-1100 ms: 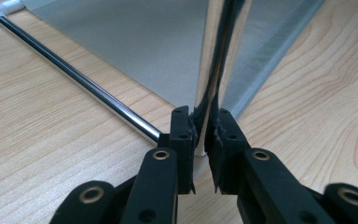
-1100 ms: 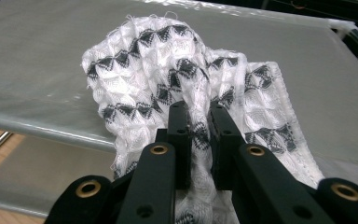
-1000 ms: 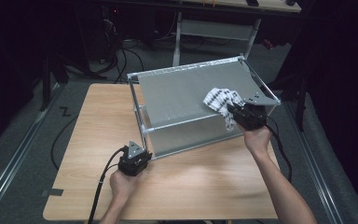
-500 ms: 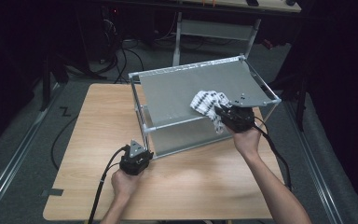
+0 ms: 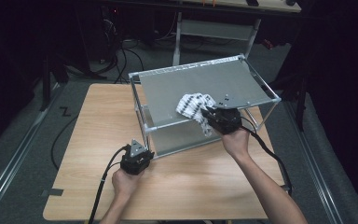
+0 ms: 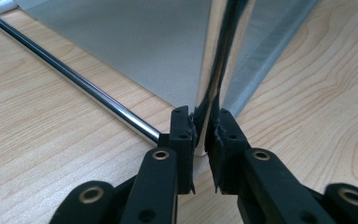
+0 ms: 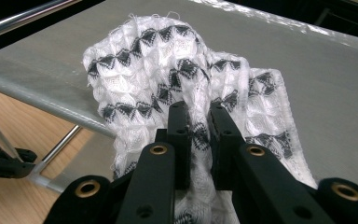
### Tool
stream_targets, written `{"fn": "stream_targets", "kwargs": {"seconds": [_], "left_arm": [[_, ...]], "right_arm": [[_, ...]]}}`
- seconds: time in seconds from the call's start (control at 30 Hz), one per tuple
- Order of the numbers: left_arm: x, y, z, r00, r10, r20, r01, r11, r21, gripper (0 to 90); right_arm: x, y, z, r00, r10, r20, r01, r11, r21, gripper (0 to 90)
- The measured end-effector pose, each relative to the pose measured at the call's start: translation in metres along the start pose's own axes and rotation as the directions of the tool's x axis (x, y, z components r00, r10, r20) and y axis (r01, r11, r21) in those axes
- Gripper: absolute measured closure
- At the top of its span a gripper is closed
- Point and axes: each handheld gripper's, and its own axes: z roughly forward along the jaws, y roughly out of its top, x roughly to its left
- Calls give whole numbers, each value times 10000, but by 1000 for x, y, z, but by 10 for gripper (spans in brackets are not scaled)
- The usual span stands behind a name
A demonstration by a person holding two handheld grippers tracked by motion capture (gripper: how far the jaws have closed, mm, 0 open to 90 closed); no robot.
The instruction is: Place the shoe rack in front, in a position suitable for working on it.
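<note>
Cloth point(image 5: 193, 105) bunched on top shelf point(image 5: 205, 84) of metal rack point(image 5: 142, 123), near front rail, black-and-white pattern. Right claw point(image 5: 208, 115) clamped on cloth point(image 7: 177, 88), jaws pinching a fold at near edge; rest of fabric heaped ahead of jaws, i.e. away from person and toward rack's left. Lower tail hanging over front rail below claw. Left claw point(image 5: 144, 151) down at rack's front-left corner on counter point(image 5: 93, 130), closed on upright corner post point(image 6: 209, 93), prob. steadying frame. Key relation: cloth lies fwd-left of right claw, long axis roughly along wiping line across shelf; right hand point(image 5: 235, 140) far nearer than left. Next move likely a push or drag across shelf surface w/ right claw, left just bracing.
</note>
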Motion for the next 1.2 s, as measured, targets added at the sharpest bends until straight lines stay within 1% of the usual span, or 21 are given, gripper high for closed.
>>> {"fn": "stream_targets", "kwargs": {"seconds": [0.17, 0.2, 0.23, 0.27, 0.3, 0.4, 0.43, 0.53, 0.57, 0.6, 0.63, 0.67, 0.7, 0.73, 0.8, 0.83, 0.87, 0.9, 1.1, 1.13, 1.2], "left_arm": [[-1, 3, 3, 10000, 70, 32, -70, 10000, 59, 804], [-1, 4, 4, 9999, 123, 46, -123, 9999, 89, 803], [-2, 5, 5, 9998, 186, 61, -187, 9997, 131, 803], [-2, 7, 6, 9995, 288, 91, -290, 9994, 213, 804], [-2, 7, 6, 9995, 288, 91, -290, 9994, 213, 805], [-3, 8, 6, 9994, 326, 107, -328, 9991, 252, 805], [-3, 8, 6, 9994, 326, 107, -328, 9991, 252, 805], [-3, 8, 6, 9994, 335, 110, -338, 9991, 267, 805], [-3, 8, 6, 9994, 335, 110, -338, 9991, 267, 805], [-3, 8, 7, 9994, 340, 118, -343, 9991, 268, 805], [-3, 8, 7, 9994, 340, 118, -343, 9991, 268, 805], [-3, 8, 7, 9993, 341, 125, -344, 9991, 267, 805], [-3, 8, 7, 9993, 340, 137, -344, 9990, 270, 805], [-3, 8, 7, 9993, 343, 136, -347, 9990, 265, 805], [-3, 8, 7, 9993, 347, 141, -350, 9991, 255, 805], [-3, 8, 7, 9992, 363, 149, -367, 9990, 244, 805], [-3, 8, 7, 9991, 384, 184, -388, 9990, 208, 805], [-3, 8, 7, 9991, 389, 186, -392, 9990, 190, 805], [-3, 7, 8, 9990, 392, 197, -395, 9991, 151, 806], [-3, 7, 8, 9991, 384, 189, -387, 9991, 151, 806], [-3, 7, 8, 9991, 383, 182, -386, 9991, 155, 805]], "right_arm": [[7, 3, 2, 9997, -144, -173, 145, 9999, 12, 816], [11, 5, 3, 9994, -204, -275, 204, 9998, 9, 815], [11, 5, 3, 9994, -204, -275, 204, 9998, 9, 815], [16, 6, 4, 9986, -304, -422, 303, 9995, -19, 814], [16, 6, 4, 9986, -304, -422, 303, 9995, -19, 814], [25, 9, 6, 9969, -415, -672, 411, 9991, -73, 814], [25, 9, 6, 9969, -415, -672, 411, 9991, -73, 814], [35, 13, 9, 9942, -566, -919, 561, 9984, -73, 814], [35, 13, 9, 9942, -566, -919, 561, 9984, -73, 814], [40, 15, 10, 9923, -690, -1032, 687, 9976, -70, 814], [40, 15, 10, 9923, -690, -1032, 687, 9976, -70, 814], [46, 17, 12, 9901, -819, -1138, 815, 9966, -79, 814], [46, 17, 12, 9901, -819, -1138, 815, 9966, -79, 814], [52, 20, 14, 9879, -911, -1253, 910, 9958, -67, 813], [55, 21, 15, 9864, -977, -1320, 975, 9952, -77, 813], [58, 23, 16, 9852, -1017, -1382, 1014, 9948, -92, 814], [63, 24, 17, 9823, -1157, -1475, 1151, 9933, -128, 813], [66, 25, 18, 9820, -1143, -1504, 1138, 9934, -120, 814], [75, 29, 22, 9772, -1267, -1702, 1255, 9919, -178, 814], [78, 29, 22, 9761, -1293, -1748, 1278, 9916, -199, 814], [79, 29, 22, 9751, -1326, -1780, 1309, 9912, -214, 813]]}}
